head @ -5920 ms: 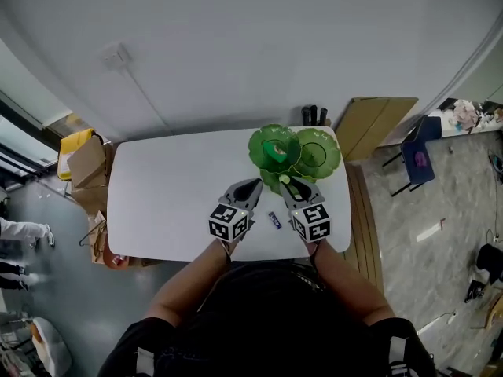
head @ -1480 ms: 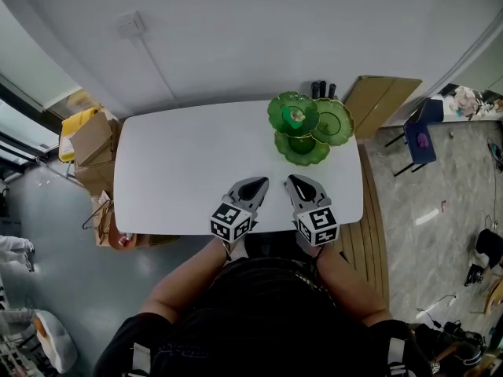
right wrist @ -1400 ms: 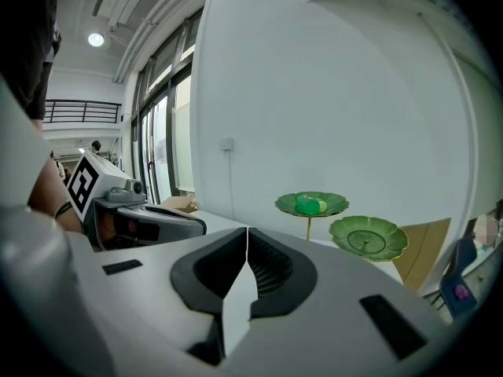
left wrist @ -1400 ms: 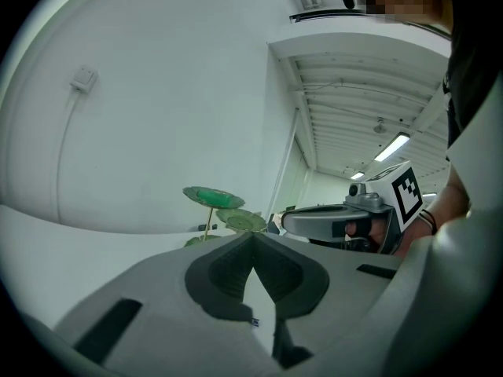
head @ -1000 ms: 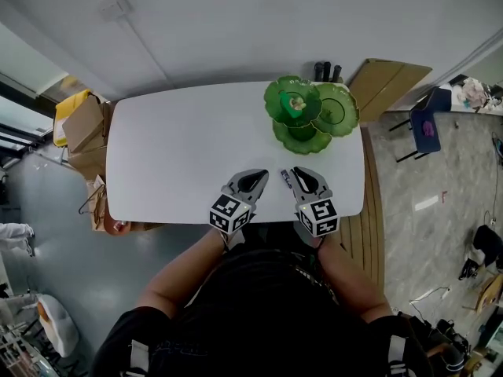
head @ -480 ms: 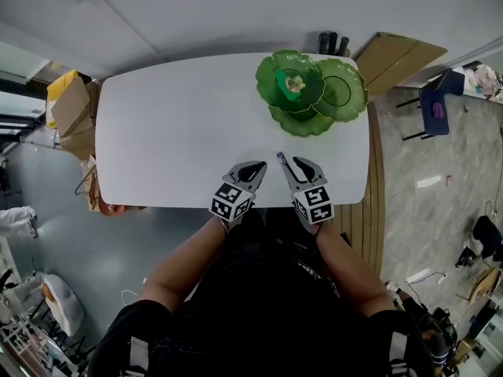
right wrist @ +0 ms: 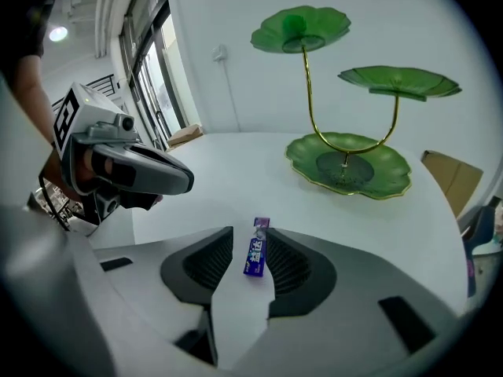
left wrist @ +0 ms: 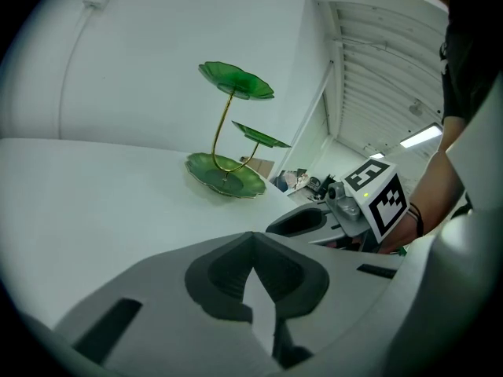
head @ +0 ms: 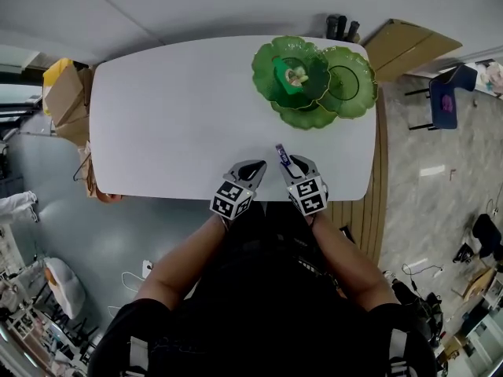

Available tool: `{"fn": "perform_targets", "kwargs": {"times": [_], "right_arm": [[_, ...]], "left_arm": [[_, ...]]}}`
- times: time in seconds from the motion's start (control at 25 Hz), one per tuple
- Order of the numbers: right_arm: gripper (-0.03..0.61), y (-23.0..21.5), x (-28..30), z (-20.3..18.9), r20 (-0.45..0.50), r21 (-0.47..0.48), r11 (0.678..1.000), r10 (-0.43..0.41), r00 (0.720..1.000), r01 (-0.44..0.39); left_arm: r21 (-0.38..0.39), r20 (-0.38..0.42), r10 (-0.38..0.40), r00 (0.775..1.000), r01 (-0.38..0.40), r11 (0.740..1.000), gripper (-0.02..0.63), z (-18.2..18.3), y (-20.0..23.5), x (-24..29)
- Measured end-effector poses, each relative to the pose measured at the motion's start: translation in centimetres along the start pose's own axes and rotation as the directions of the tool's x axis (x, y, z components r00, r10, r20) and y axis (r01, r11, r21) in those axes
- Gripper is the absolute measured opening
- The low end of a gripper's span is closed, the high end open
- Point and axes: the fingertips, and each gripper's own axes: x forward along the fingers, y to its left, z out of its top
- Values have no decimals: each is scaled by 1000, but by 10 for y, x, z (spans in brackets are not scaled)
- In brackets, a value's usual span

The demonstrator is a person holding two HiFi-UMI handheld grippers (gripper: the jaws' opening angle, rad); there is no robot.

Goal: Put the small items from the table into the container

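Observation:
A small purple candy packet (right wrist: pixel 255 251) lies flat on the white table (head: pixel 173 108), near the front edge (head: pixel 281 154). My right gripper (right wrist: pixel 247 238) straddles it; its jaws are opening and do not press on the packet, which rests close to the right jaw. My left gripper (left wrist: pixel 251 238) is shut and empty, just left of the right one (head: pixel 253 166). The green three-tier leaf stand (head: pixel 310 81) stands at the table's back right, its top tier holding small items (head: pixel 296 75). The right gripper view shows the stand's bottom dish (right wrist: pixel 346 163) bare.
Cardboard boxes (head: pixel 67 93) sit on the floor off the table's left end. A flat cardboard sheet (head: pixel 409 45) and a blue chair (head: pixel 444 100) are to the right. Dark bottles (head: pixel 342 26) stand behind the table's back edge.
Both grippers have sunk toward the table's front edge. The right jaws have parted, with the purple packet now lying between them on the table.

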Motion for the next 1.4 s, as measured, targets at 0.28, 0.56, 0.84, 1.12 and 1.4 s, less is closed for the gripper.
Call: {"fn": "perform_targets", "kwargs": {"times": [0.28,0.56,0.84,1.12,1.4], "right_arm": [[121,-5,21,-18,-70,6,1000,30,997,-30],[121,-6,33,-28,-111,3,999,44,993,-44],[121,-11,35,-28,-126,-56,998,17,992,-24],[103,-12,35,-29,-134,-84,996,-24,991,12],[94,-12,33,-24,-134,-80,995,-62,989,51]], "left_arm": [[-32,-21,9,1000,-10,999,8,-8,5,11],[-49,-25,18,1000,-19,999,8,-9,9,17],[-67,-16,34,999,-35,997,8,-9,15,12],[-82,3,53,999,-52,995,8,-7,17,0],[-64,39,65,997,-62,996,8,-4,16,-26]]}}
